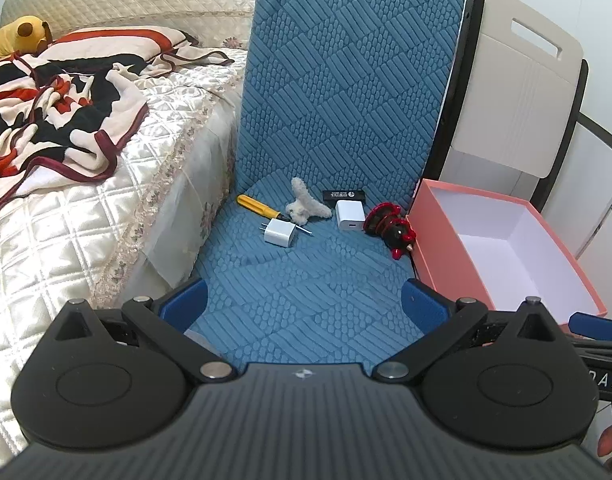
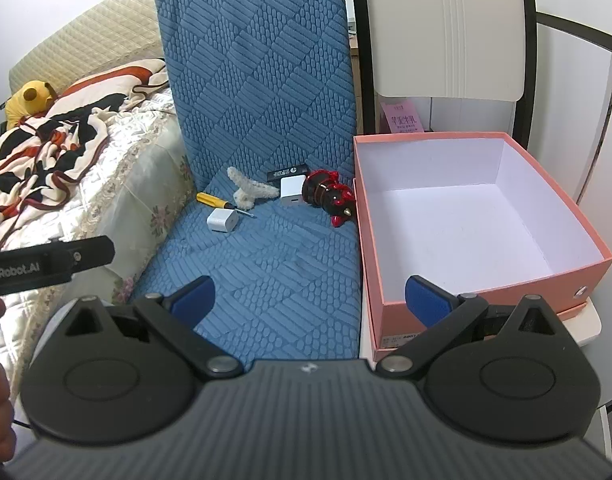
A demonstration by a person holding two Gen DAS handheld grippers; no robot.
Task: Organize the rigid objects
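Observation:
On the blue quilted chair seat (image 1: pixel 306 280) lie a yellow-handled screwdriver (image 1: pixel 261 209), a white plug charger (image 1: pixel 279 232), a fuzzy white clip (image 1: pixel 306 204), a white cube charger (image 1: pixel 350 215), a small black box (image 1: pixel 343 194) and a red-and-black figurine (image 1: pixel 392 226). All show in the right wrist view too: screwdriver (image 2: pixel 215 201), plug charger (image 2: pixel 222 220), clip (image 2: pixel 249 192), cube charger (image 2: pixel 293 193), black box (image 2: pixel 286 173), figurine (image 2: pixel 330 196). My left gripper (image 1: pixel 304 307) is open and empty, well short of them. My right gripper (image 2: pixel 310 300) is open and empty, beside the pink box (image 2: pixel 486 280).
The open pink box (image 1: pixel 434 248) with a white inside stands right of the seat and holds nothing. A bed with a cream quilt (image 1: pixel 85 220) and a patterned blanket (image 1: pixel 45 112) lies to the left. A folded white chair (image 1: pixel 518 92) leans behind the box.

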